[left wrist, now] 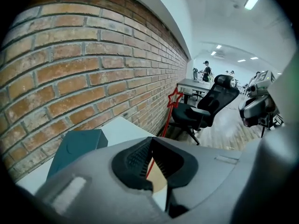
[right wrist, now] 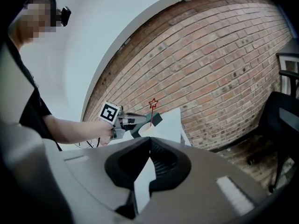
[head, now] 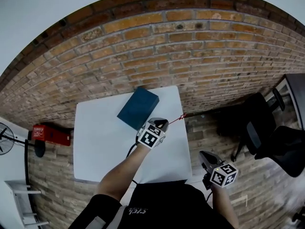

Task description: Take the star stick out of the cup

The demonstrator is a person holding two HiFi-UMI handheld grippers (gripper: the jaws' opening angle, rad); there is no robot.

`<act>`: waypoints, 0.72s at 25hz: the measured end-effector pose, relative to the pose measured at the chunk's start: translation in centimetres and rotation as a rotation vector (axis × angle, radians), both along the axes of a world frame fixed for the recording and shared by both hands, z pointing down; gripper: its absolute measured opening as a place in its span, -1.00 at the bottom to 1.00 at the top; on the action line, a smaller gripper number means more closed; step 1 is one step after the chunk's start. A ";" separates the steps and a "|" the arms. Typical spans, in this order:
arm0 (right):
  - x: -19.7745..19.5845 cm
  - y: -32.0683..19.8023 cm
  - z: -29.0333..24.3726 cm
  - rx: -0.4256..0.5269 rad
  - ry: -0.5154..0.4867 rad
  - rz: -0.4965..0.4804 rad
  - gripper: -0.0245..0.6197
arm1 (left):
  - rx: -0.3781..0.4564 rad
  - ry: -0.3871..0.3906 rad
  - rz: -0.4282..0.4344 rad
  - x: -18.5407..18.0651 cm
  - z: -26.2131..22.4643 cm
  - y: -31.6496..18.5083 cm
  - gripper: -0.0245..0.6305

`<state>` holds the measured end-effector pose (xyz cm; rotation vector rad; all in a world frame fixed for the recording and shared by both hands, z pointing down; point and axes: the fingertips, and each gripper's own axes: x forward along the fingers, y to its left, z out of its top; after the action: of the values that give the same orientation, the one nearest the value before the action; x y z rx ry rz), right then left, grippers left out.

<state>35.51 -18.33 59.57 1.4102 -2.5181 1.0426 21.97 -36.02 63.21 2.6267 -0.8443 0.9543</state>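
- The left gripper [head: 163, 123] has its jaws pressed together on the shaft of the star stick [left wrist: 168, 120]. It pinches the thin red shaft low down, and the star stands well above the pads.
- Just under the pinch we see a tan shape that we take for the cup [left wrist: 158, 180]. It stands on the white table [head: 105, 142] toward the right edge, right of the teal box [head: 138, 108]. We judge the stick's foot is still inside it, though no view shows the foot.
- The right gripper [head: 206, 155] hangs off the table's near right corner, well apart from the cup. Its jaws are together and hold nothing.
- The shaft is thin, so it could swivel or slide between the pads if we jerk upward.
- Nothing steadies the cup. If we lift at a slant, the stick may catch the rim and tip the cup or drag it along.
- Near that right edge, a tipped cup could roll off onto the floor.
- We would want a straight upward pull until the foot clears the rim.
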 end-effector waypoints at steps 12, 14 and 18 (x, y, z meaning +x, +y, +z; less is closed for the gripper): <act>-0.3 -2.2 -1.4 0.035 -0.011 -0.139 -0.92 | 0.044 -0.054 0.009 3.3 0.3 -0.3 -0.54; 1.0 -1.4 -1.2 0.011 -0.043 -0.107 -0.92 | 0.045 -0.065 0.011 3.7 1.0 -0.7 -0.54; 3.7 0.1 -0.7 -0.007 -0.054 -0.048 -0.92 | 0.063 -0.067 0.007 3.9 1.0 -1.0 -0.83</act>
<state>39.16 -18.23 58.86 1.3300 -2.5694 1.0954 25.91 -37.03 64.23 2.6653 -0.8957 1.0397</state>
